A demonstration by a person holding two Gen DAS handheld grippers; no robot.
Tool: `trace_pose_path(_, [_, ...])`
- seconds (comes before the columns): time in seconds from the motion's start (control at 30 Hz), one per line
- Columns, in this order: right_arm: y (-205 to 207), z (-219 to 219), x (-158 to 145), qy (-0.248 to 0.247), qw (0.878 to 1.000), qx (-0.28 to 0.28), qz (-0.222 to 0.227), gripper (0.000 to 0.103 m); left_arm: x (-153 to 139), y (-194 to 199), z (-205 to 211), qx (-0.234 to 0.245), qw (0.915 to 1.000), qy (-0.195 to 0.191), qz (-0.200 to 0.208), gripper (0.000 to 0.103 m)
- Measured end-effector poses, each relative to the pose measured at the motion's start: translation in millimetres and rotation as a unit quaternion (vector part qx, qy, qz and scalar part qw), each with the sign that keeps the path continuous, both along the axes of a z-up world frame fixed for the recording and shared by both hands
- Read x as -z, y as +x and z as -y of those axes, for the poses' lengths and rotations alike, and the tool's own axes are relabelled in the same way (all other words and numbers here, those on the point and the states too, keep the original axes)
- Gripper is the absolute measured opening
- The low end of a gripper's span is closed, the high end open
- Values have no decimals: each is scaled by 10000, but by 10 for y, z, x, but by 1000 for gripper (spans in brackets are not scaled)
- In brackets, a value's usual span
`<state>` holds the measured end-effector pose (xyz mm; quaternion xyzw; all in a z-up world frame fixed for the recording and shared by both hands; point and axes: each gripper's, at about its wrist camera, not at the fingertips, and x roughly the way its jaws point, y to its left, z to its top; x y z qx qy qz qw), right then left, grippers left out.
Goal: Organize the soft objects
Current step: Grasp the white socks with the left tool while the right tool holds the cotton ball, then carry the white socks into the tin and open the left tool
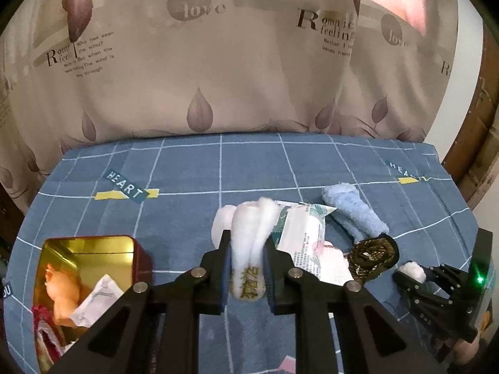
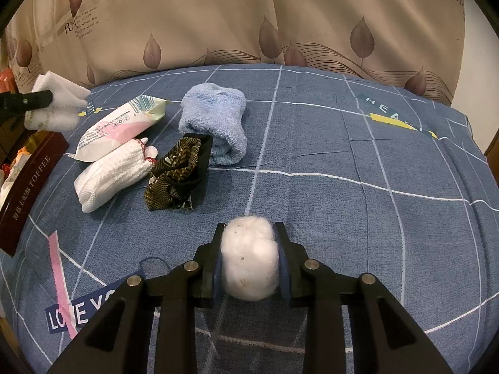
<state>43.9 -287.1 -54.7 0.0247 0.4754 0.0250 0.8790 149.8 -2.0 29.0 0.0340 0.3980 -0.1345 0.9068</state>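
The left tool (image 1: 246,268) is clamped on a folded white cloth (image 1: 249,243) with gold lettering, held clear of the bedspread (image 1: 187,168). The right tool (image 2: 249,261) pinches a white cotton ball (image 2: 249,261) low over the bedspread, its pads pressed into both sides.

This looks like the carry step: both pieces are gripped and neither is stowed yet. The open red tin (image 1: 93,268), gold inside and marked TOFFEE on its side, sits at the left and already holds a doll-like figure and a crumpled wrapper. The next move likely calls for swinging the white cloth over the tin's mouth and letting go only once it is well inside the rim, since the soft fold may snag on the edge.

Beyond the tools lie a white knit glove (image 2: 109,174), a black-and-gold patterned fabric (image 2: 177,174), a tissue packet (image 2: 121,127) and a rolled blue towel (image 2: 215,121), close together and still to be sorted.

The things rest on a bed, covered in blue grid-lined fabric printed HEART. Behind hangs a beige curtain (image 1: 218,62) with leaf prints.
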Motion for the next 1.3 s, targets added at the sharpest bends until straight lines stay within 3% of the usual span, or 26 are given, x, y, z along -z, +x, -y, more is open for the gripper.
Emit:
trace_pose_path(0.37, [0,2,1,9,10000,1,1,29,-308,-65,-383,-174,9984,431,326,18])
trace_pose_path(0.7, [2,-1,3,-5,10000,-2,0,29,-434,-13,-918,-716,9941,709,392,18])
trace_pose_path(1.13, [3,1,-2,-13,10000,-4,-1,29,-84,163,-1396,-1261,9893,726,-93,18])
trace_pose_path(1.3, [5,5,-2,-10,10000,-4,-1,29,65,259,-1537,-1491,9867,544,-363,18])
